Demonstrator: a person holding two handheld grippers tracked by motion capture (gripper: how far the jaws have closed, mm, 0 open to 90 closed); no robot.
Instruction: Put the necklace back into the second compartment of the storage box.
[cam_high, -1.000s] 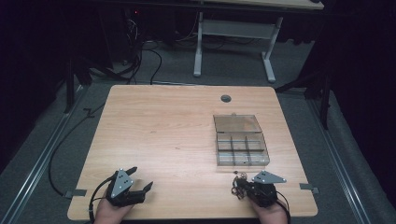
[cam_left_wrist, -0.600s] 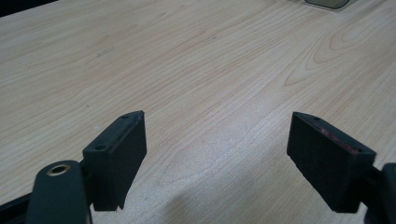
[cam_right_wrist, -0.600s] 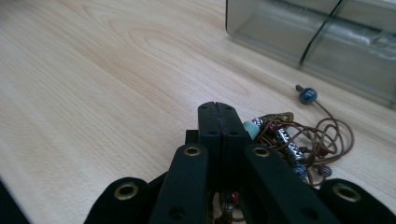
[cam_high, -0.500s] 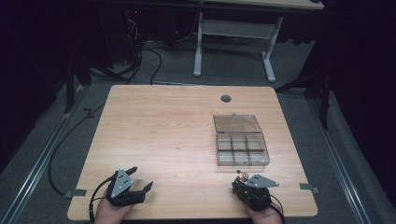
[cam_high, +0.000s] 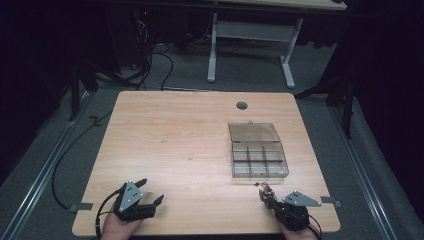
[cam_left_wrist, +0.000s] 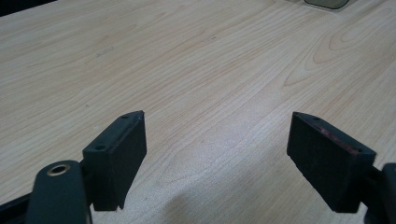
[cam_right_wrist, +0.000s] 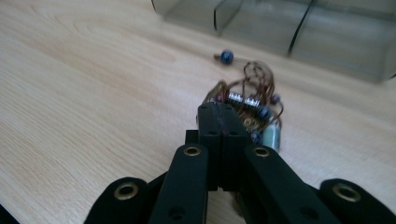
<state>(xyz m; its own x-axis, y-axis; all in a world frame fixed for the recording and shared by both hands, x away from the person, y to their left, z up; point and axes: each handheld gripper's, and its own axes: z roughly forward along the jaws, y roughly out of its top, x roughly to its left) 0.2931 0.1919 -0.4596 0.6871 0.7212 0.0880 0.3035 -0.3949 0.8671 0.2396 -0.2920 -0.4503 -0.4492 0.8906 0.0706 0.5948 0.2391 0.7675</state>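
Note:
A small tangle of brown wire with dark beads and tiny parts, the wire bundle, lies on the wooden table just in front of a clear compartment box. My right gripper is shut, its jaws pressed together at the bundle's near edge. The high view puts this gripper at the front right, with the bundle at its tip. A loose blue bead rests between the bundle and the box. My left gripper stands open at the front left over bare wood, its jaws wide apart.
The box's lid lies open flat behind its compartments. A round cable hole sits near the table's far edge. Beyond the table stand a white desk frame and floor cables.
My right gripper has shifted a little to the right and toward the front edge, and the wire bundle has moved with it. The left gripper has stayed put.

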